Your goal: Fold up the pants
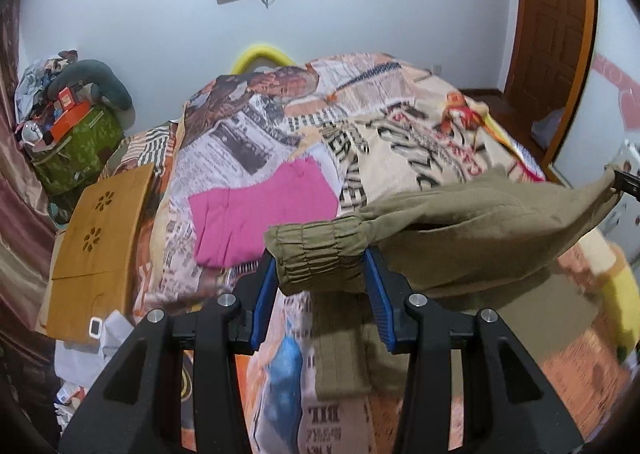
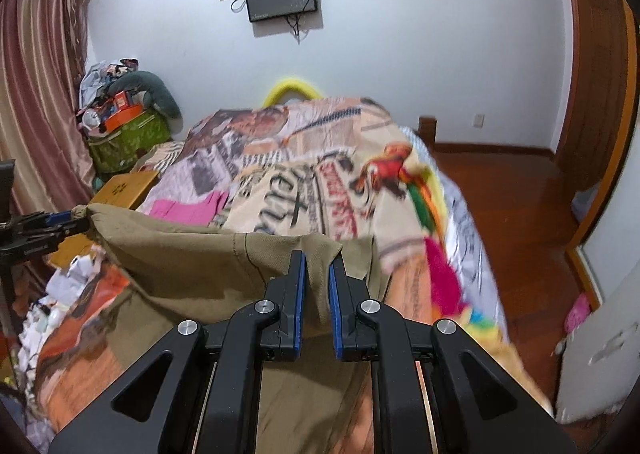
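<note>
the olive pants (image 1: 472, 221) hang stretched between the two grippers above the near part of the bed (image 1: 420, 125). the left gripper (image 1: 320, 274) has its fingers clamped on the gathered elastic cuff (image 1: 320, 254), which fills the gap between the blue pads. the right gripper (image 2: 318, 286) has its fingers nearly together, pinching a fold of the fabric edge. in the left wrist view the right gripper appears only as a dark tip at the far right edge, cut off by the frame. in the right wrist view the left gripper shows at the left edge, partly cut off, with the cuff at its tip.

a lower portion of the pants drapes down behind the fingers; where it ends is hidden by the gripper bodies. the near right area of the bed is blurred in both views. a folded pink garment (image 1: 260, 221) lies on the printed bedspread, far left of the pants; in the right wrist view the raised fabric hides most of it. a wooden board (image 1: 100, 238) rests at the left of the bed.
</note>
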Demonstrator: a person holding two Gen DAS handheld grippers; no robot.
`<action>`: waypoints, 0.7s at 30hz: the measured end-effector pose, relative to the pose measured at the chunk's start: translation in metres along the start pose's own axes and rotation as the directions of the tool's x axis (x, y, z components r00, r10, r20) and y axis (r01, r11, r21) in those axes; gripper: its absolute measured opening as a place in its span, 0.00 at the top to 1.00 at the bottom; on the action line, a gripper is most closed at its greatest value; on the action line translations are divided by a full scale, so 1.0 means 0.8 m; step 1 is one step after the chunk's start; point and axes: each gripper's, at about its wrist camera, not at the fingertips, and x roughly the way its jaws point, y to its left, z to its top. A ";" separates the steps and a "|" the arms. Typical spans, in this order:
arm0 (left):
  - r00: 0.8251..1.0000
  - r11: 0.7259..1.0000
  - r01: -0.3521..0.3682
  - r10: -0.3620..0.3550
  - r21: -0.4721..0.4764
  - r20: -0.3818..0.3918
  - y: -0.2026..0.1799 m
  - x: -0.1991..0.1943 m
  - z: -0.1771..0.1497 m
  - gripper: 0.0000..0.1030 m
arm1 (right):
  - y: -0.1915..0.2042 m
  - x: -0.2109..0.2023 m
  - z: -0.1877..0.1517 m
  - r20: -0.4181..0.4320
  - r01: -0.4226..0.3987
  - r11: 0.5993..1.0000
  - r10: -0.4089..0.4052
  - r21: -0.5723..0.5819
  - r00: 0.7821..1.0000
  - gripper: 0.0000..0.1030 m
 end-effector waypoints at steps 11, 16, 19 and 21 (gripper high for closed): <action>0.995 1.000 0.003 0.000 0.030 -0.104 -0.006 0.012 -0.073 0.57 | 0.004 -0.001 -0.097 -0.115 -0.025 0.997 0.033 0.068 0.993 0.90; 0.992 0.999 -0.013 0.017 0.040 -0.125 -0.007 0.016 -0.090 0.57 | 0.005 -0.009 -0.109 -0.132 -0.006 0.997 0.017 0.080 0.991 0.87; 0.991 0.999 -0.016 0.021 0.035 -0.135 -0.005 0.011 -0.097 0.57 | 0.006 -0.021 -0.113 -0.127 0.023 0.997 -0.014 0.073 0.992 0.87; 0.990 0.999 -0.019 0.023 0.028 -0.138 -0.004 0.004 -0.099 0.54 | 0.007 -0.030 -0.115 -0.120 0.033 0.997 -0.024 0.070 0.992 0.87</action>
